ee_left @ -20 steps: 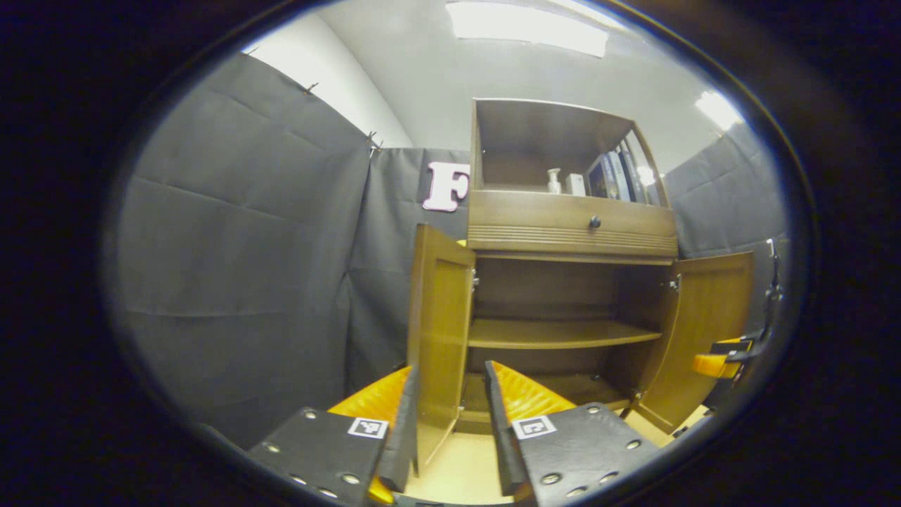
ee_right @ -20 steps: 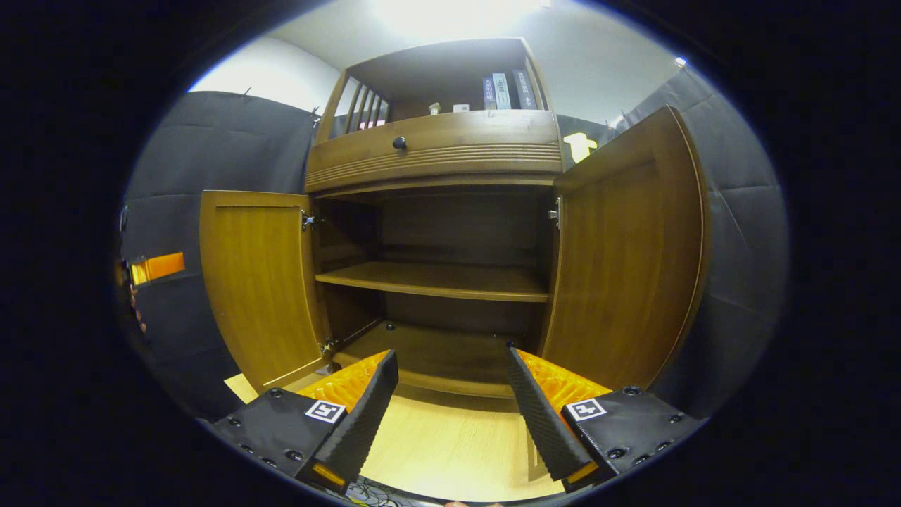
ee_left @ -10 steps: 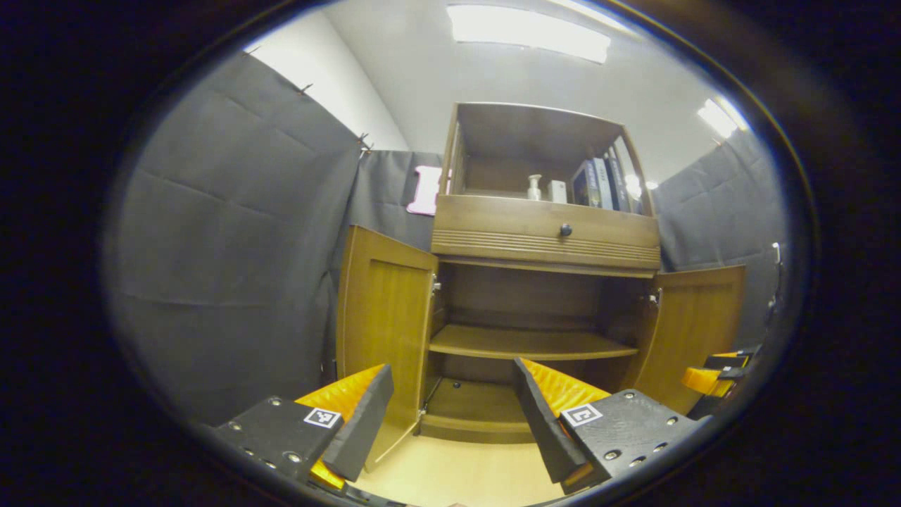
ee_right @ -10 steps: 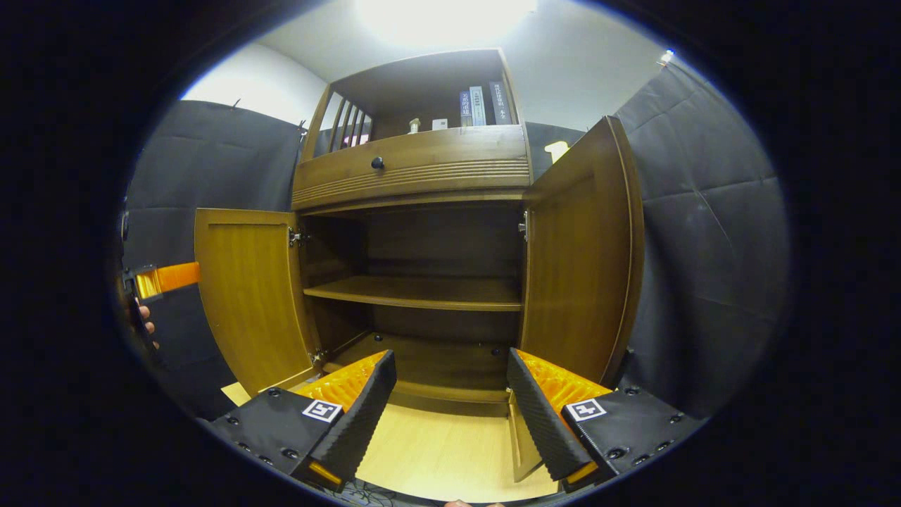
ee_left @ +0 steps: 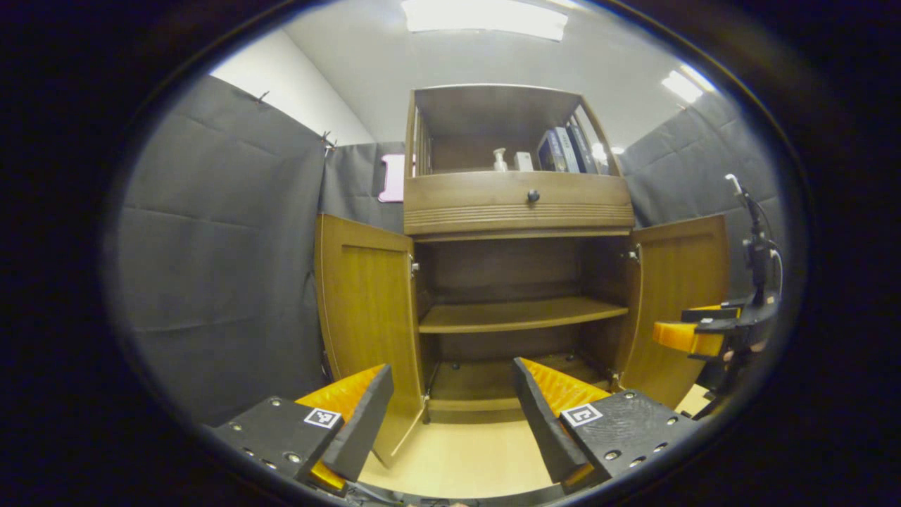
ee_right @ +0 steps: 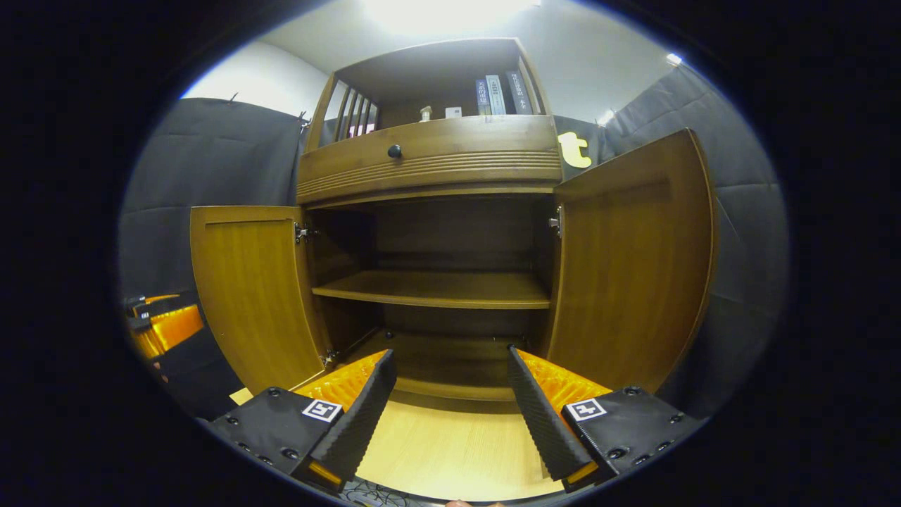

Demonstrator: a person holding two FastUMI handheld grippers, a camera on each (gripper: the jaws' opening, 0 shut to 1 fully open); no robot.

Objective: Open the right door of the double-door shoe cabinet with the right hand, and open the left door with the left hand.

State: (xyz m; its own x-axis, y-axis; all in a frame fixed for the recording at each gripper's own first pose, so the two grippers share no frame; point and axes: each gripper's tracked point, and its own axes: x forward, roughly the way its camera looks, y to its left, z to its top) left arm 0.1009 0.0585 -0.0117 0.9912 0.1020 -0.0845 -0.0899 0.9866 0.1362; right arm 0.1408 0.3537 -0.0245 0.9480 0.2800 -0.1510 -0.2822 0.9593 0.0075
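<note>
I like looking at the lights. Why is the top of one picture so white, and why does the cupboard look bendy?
In the right gripper view, a ceiling light glares into a white blot above the shoe cabinet. In the left gripper view, the ceiling lights are bright but keep their shape. The cabinet's straight edges bow in both views from the fisheye lens, and its inner shelf sits in dim shadow.

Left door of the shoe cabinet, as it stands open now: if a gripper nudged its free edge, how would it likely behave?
The left door is a flat wooden panel, so it would probably stay stiff. A hinge shows at its top inner corner, so it should swing rather than slide. It looks solid, probably moderately heavy.
</note>
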